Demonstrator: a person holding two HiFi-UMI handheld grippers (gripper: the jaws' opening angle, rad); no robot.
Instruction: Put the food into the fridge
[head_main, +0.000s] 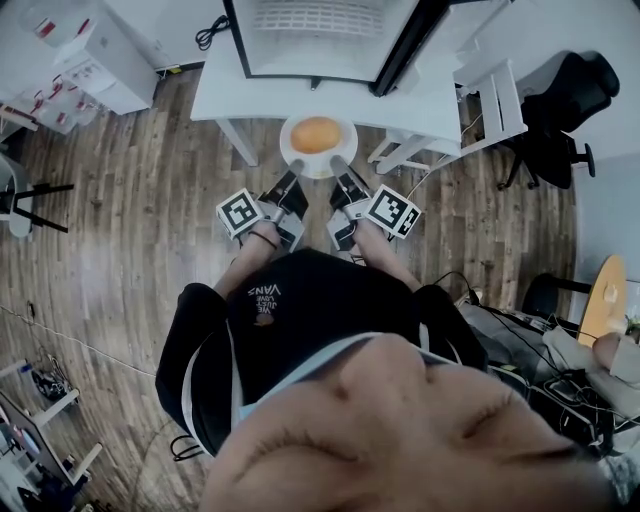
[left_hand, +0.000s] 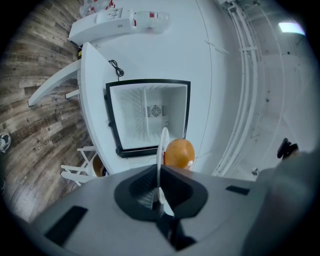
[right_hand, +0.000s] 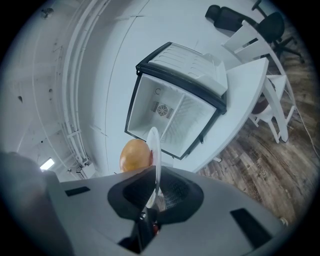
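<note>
- A wooden plank floor (head_main: 130, 250) is spreading across the whole room, grey-brown and streaked.
- A white table (head_main: 215, 90) is standing on it at the top centre, its legs reaching down onto the planks.
- A black cable (head_main: 210, 30) is lying coiled on the tabletop near its left end.
- A white slatted chair (head_main: 495, 105) is standing just beside the table's right end.
- A black office chair (head_main: 560, 110) is sitting further right, near the wall.
- A white cabinet (head_main: 95, 60) carrying red-marked items is standing at the upper left, well apart from the table.
- A black stand (head_main: 30, 205) is poking in from the left edge.
- A round wooden board (head_main: 603, 295) is leaning at the right edge.
- Dark cables (head_main: 540, 385) are lying tangled on the floor at the lower right.
</note>
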